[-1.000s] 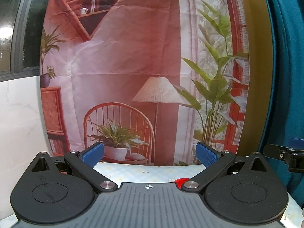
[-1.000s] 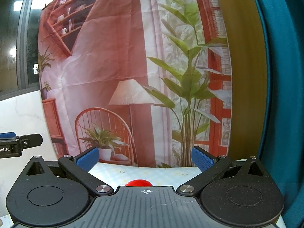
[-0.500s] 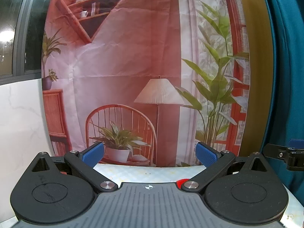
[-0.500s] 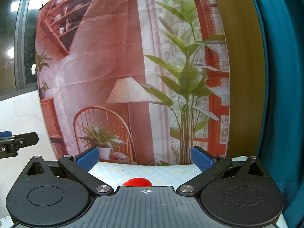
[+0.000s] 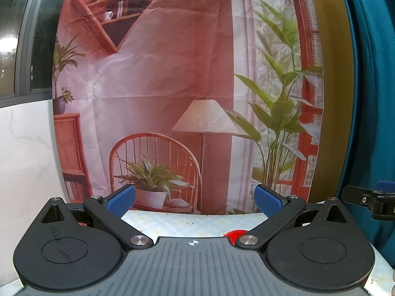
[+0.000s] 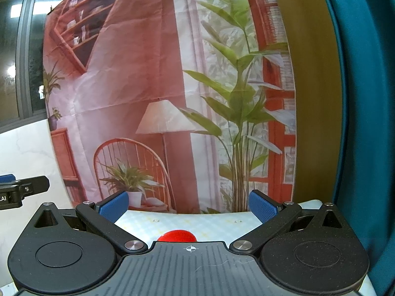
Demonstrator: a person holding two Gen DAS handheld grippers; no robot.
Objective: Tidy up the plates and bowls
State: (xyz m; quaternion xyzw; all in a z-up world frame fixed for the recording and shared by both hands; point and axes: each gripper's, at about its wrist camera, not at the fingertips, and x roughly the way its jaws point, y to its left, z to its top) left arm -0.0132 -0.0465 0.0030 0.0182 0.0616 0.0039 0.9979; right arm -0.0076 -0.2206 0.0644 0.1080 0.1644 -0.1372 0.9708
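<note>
Both the left tongs (image 5: 195, 201) and the right tongs (image 6: 188, 203) stand spread wide with nothing between their pads, held level above the pale patterned surface (image 6: 202, 224) and aimed at the printed backdrop (image 5: 160, 86). The only likely task piece showing is a red rounded thing (image 6: 177, 236) (bowl or plate, I cannot tell), mostly hidden under each tool's body. Descending blind risks a pad striking its rim and tipping or skidding it.

Staged recording set, not real home; printed living-room backdrop (image 5: 158, 79); teal curtain (image 6: 358, 98); patterned tablecloth (image 5: 177, 224)
</note>
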